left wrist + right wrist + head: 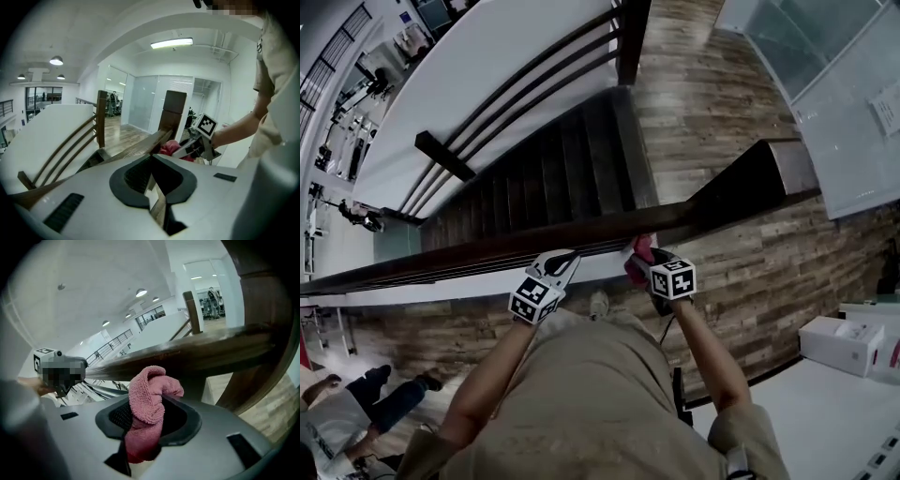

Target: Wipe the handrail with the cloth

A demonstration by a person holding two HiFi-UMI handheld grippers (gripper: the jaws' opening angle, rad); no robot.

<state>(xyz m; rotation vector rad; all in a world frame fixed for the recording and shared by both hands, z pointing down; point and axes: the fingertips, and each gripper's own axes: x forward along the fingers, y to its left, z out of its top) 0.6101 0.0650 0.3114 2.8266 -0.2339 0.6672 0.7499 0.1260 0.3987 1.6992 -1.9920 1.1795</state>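
Cloth (145,401) is locked in your right gripper (151,400): fingers (187,423) pinched on the pink bundle, which bulges out past the tips, right at the near edge of the dark wooden handrail (201,355). Your left gripper (151,160) sits at the same rail further along, fingers (129,180) pressed together with nothing between them, apart from the cloth.

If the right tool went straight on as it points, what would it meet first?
Probably the wooden handrail, just ahead of the pink cloth that the right tool grips; depth is unclear.
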